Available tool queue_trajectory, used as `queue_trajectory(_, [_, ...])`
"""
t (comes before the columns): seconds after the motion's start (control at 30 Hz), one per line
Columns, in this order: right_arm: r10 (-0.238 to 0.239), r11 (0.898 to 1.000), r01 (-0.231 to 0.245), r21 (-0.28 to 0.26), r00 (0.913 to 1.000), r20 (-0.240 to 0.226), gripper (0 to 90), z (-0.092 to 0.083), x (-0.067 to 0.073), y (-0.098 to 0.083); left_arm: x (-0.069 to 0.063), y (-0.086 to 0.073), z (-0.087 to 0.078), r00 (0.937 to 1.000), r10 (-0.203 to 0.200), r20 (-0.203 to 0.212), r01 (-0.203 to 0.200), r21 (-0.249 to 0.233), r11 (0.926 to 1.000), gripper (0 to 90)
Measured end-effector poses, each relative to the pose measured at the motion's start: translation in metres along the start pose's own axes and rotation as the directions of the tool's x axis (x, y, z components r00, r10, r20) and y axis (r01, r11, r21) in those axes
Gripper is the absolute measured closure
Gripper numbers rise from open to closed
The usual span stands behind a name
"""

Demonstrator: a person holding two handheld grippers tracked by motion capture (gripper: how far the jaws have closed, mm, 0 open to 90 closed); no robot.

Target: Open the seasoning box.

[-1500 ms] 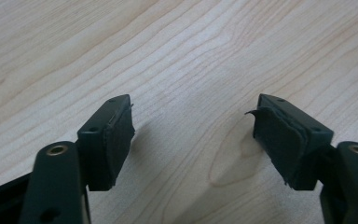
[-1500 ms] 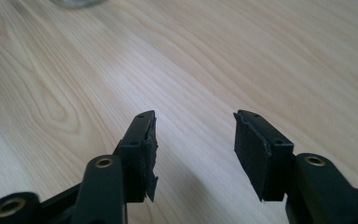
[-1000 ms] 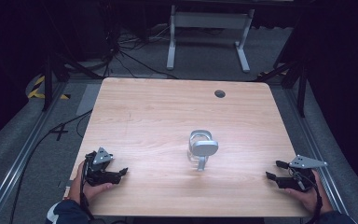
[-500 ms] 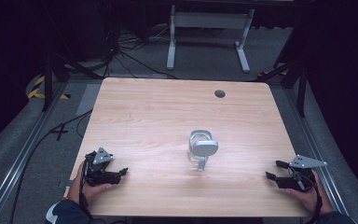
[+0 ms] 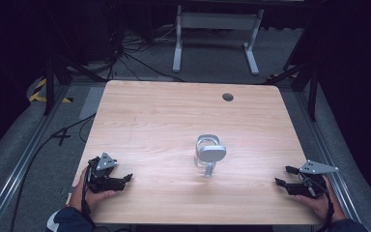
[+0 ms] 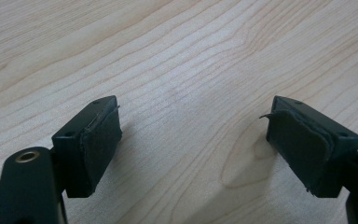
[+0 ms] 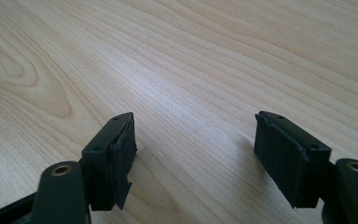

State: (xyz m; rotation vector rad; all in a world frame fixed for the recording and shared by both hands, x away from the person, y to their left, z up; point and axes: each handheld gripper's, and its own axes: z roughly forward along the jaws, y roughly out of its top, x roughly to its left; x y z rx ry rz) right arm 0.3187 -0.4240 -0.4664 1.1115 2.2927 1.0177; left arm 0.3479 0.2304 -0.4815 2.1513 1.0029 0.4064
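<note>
Pale wood-grain desk (image 5: 164,125) with rounded corners lies in front of you, and a small dark round grommet hole (image 5: 228,97) sits near its far edge at about one o'clock from the centre. A clear glass jar with a grey metal clip-top lid (image 5: 208,155) stands just past the centre toward four o'clock, its lid swung up and tipped toward you. Your left claw (image 5: 123,180) rests at the near left corner, around eight o'clock, in your left hand (image 5: 91,193), pointing to the right along the near edge; its jaws stand wide apart with nothing between them, and the left gripper view shows bare wood grain between the two black padded fingers (image 6: 100,140). Your right claw (image 5: 285,177) sits at the near right corner, around four o'clock, in your right hand (image 5: 319,203), pointing left toward the jar; its jaws are likewise spread and hold nothing, with bare desk between its black pads (image 7: 284,154). Both claws are well apart from the jar.
</note>
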Motion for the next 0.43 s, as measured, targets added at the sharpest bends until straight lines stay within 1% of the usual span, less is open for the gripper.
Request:
queue_trajectory(0.1, [-0.001, 1.0, 0.001, 0.0, 1.0, -0.002, 29.2, 0.0001, -0.0001, 0.0001, -0.0007, -0.0003, 0.0003, 0.9999, -0.015, 0.004, 0.015, -0.001, 0.9999, 17.7])
queue_trajectory(0.27, [-0.002, 1.0, 0.002, 0.0, 1.0, -0.002, 29.2, 0.0002, -0.0002, 0.0001, -0.0008, -0.0003, 0.0003, 0.9999, -0.015, 0.003, 0.015, -0.001, 0.9999, 17.6])
queue_trajectory(0.3, [-0.002, 1.0, 0.002, 0.0, 1.0, -0.002, 29.2, 0.0002, -0.0002, 0.0001, 0.0, 0.0, 0.0003, 1.0, -0.003, 0.001, 0.003, -0.002, 1.0, 17.6])
queue_trajectory(0.43, [-0.002, 1.0, 0.002, 0.0, 1.0, -0.002, 29.2, 0.0002, -0.0002, 0.0001, -0.0002, 0.0, 0.0003, 1.0, -0.005, 0.0, 0.005, -0.002, 1.0, 17.5])
